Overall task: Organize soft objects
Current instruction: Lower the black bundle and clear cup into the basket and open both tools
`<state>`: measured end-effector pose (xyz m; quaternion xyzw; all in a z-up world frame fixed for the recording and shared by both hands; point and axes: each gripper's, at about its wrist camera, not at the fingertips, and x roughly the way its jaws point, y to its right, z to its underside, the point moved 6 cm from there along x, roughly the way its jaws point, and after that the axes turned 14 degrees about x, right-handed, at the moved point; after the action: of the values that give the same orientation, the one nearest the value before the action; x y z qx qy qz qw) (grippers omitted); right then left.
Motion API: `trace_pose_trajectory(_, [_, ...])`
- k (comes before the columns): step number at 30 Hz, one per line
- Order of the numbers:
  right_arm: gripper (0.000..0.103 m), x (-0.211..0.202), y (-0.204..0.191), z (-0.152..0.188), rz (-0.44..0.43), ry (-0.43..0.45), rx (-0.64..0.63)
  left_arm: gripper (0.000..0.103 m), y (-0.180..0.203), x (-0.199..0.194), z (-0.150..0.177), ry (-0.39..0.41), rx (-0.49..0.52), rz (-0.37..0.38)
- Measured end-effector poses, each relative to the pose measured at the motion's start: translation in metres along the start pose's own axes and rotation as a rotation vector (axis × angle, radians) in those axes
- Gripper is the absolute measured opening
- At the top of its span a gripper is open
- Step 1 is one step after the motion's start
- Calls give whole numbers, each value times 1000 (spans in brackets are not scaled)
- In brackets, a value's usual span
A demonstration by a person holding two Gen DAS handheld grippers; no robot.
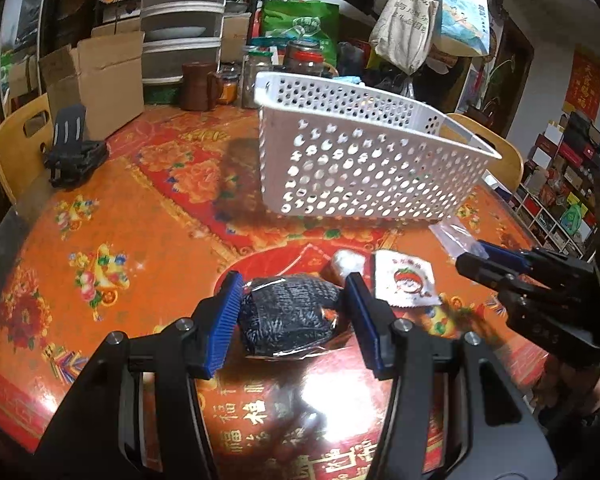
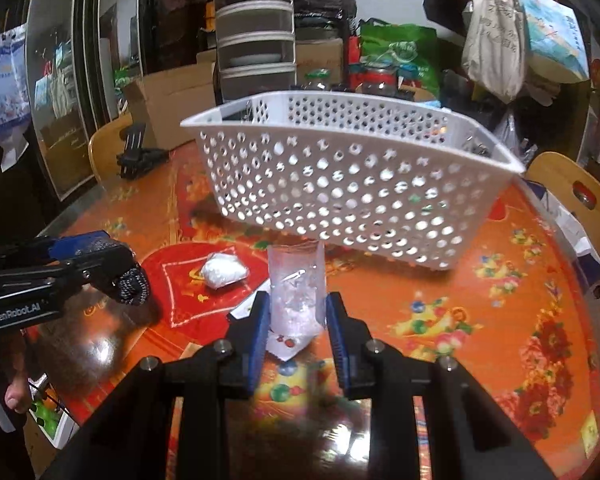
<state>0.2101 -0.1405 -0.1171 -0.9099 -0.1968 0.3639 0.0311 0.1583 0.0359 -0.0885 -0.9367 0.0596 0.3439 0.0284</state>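
Left wrist view: the left gripper [image 1: 292,320] has its blue pads [image 1: 222,324] pressed against either side of a dark knitted bundle in clear wrap [image 1: 288,320], grasping it just above the table [image 1: 112,216], near the table's near edge. Just beyond the bundle lies a small white wrapped lump [image 1: 346,262], and beside that, toward the right edge, a flat white sachet with a red printed picture [image 1: 406,282]. The white perforated basket [image 1: 364,160] stands past these, toward the far side of the table. The right gripper [image 1: 480,254] enters from the right edge, with a clear plastic bag [image 1: 454,238] at its tips.

In the right wrist view, the right gripper [image 2: 296,316] is clenched on that clear plastic bag [image 2: 296,284], which stands upright between its blue pads [image 2: 260,332], with crumpled pale contents in its lower part. No earlier picture is there to show its jaws moving. Under the bag a corner of the white sachet [image 2: 284,346] shows on the table [image 2: 480,308]. The white lump [image 2: 224,271] lies to the left of the bag, apart from it. The basket [image 2: 352,184] sits just behind the bag, toward the far edge. The left gripper [image 2: 112,264] comes in from the left edge, with the dark knitted bundle [image 2: 132,286] at its tip. A black folding stand [image 2: 138,150] rests near the far left edge.
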Motion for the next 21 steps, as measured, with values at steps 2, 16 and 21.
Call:
trace_pose_trajectory(2, [27,-8,3,-4,1,14,3,50,4,-3,-9,8,13,9])
trace_pose_trajectory(16, [27,-59,22,-88,89,173,-9,50,14,-24,-155,104,103,49])
trace_pose_trajectory(21, [27,-43,37,-131,133,159,18,50,11,18,-203,37,102,32])
